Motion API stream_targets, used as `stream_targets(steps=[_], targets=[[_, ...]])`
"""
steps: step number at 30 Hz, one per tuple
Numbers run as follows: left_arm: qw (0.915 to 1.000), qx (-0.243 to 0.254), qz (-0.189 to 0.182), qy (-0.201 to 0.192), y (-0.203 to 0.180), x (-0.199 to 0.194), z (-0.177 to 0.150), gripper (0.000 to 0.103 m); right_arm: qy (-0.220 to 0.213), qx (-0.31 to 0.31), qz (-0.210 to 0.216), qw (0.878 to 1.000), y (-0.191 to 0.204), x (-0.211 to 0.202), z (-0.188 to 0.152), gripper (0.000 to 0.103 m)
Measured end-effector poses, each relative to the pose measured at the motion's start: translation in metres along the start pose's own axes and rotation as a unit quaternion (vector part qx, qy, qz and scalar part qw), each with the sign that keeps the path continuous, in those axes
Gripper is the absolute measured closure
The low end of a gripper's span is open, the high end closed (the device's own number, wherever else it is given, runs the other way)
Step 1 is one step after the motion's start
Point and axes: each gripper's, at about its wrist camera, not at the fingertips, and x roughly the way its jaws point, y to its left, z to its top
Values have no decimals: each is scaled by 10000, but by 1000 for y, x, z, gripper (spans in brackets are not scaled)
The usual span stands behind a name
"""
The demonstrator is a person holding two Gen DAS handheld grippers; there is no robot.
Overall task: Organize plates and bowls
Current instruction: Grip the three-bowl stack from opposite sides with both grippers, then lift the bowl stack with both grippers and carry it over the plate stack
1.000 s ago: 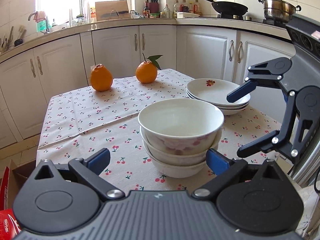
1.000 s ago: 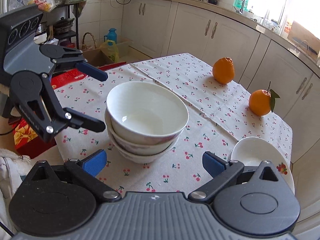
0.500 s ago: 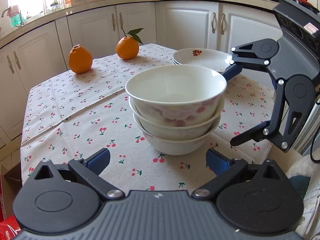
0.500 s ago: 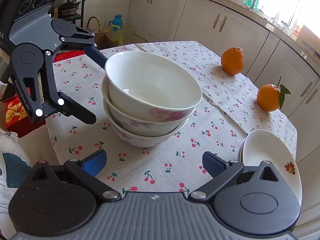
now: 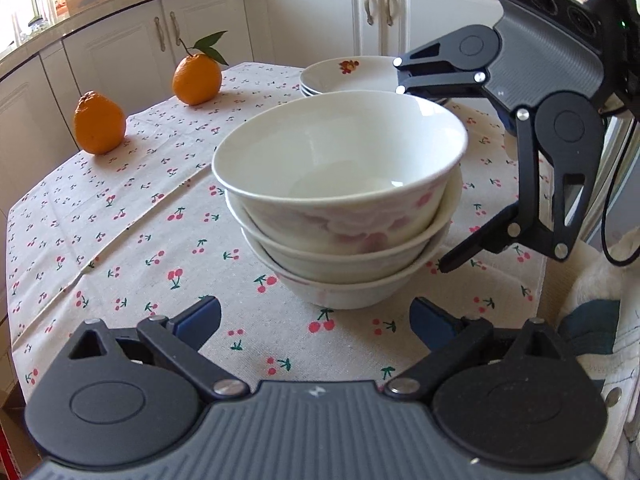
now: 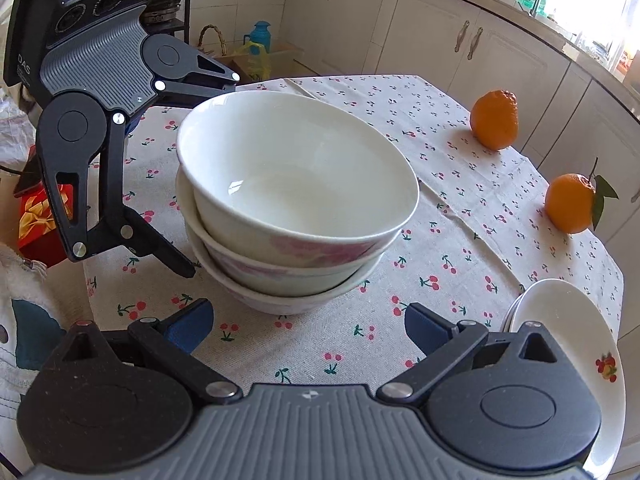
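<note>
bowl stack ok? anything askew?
Yes: the top bowl sits tilted and off-centre in the stack of bowls, not nested flush. Nothing looks spilled or broken; the plates are stacked neatly.

Three white bowls sit one inside the other on the table, open side up (the top one has pink flowers on its side and leans a little). A stack of white plates with a small fruit picture lies at 12 o'clock behind them, well apart.
</note>
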Motion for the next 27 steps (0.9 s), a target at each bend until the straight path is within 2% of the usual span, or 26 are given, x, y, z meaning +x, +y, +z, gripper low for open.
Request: stream_targets(steps=[9, 13, 20, 27], targets=[[9990, 267, -371, 4, 10, 3, 9, 11, 88, -227, 326, 9992, -10, 5, 10, 1], [9981, 27, -615, 97, 12, 8, 12, 13, 161, -294, 417, 9986, -12, 6, 14, 2], [9980, 199, -605, 1, 9, 3, 11, 16, 227, -469, 563, 9971, -10, 5, 19, 9], [9971, 161, -736, 107, 13, 5, 13, 21, 267, -567, 692, 9956, -10, 5, 24, 12]])
